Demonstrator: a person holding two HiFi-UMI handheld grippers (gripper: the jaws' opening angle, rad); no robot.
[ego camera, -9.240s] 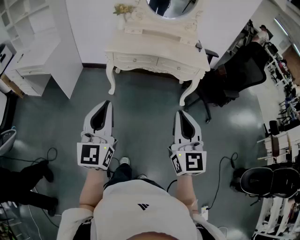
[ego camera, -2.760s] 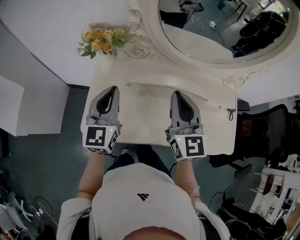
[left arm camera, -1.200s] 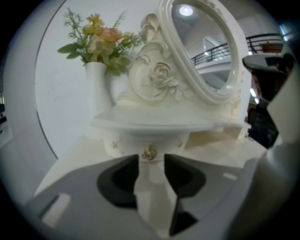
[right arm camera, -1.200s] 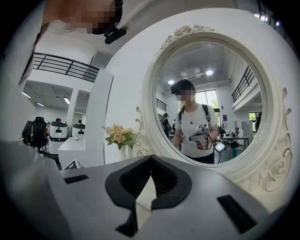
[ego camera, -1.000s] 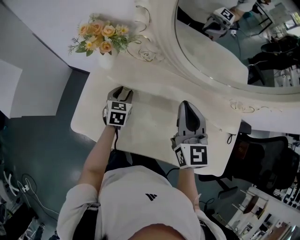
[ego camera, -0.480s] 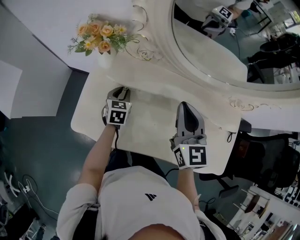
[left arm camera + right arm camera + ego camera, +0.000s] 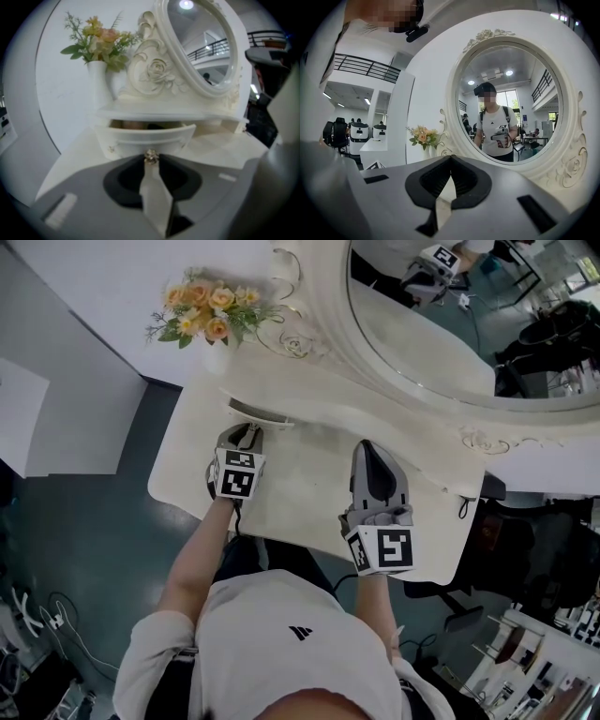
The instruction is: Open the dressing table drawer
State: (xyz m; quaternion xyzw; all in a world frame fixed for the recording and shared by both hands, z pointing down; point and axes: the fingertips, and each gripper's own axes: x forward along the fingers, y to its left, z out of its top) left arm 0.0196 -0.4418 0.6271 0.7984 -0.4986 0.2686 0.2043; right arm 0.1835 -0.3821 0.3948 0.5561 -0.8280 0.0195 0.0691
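The small top drawer (image 7: 145, 137) of the white dressing table (image 7: 300, 498) stands pulled out a little, with a dark gap (image 7: 255, 412) showing above its curved front. My left gripper (image 7: 150, 158) is shut on the drawer's small metal knob (image 7: 150, 156); its jaws have just been closing with the knob between them. From the head view, the left gripper (image 7: 246, 433) sits right at the drawer front. My right gripper (image 7: 373, 456) hovers over the tabletop to the right, shut and holding nothing, pointing at the mirror (image 7: 511, 108).
A white vase of yellow and orange flowers (image 7: 208, 311) stands at the back left of the tabletop, just left of the drawer. The big oval mirror (image 7: 441, 324) in its carved frame rises behind. A black office chair (image 7: 525, 559) stands to the table's right.
The left gripper has drawn back toward me and the small drawer has slid out with it, opening a dark gap. The right gripper has stayed in place.
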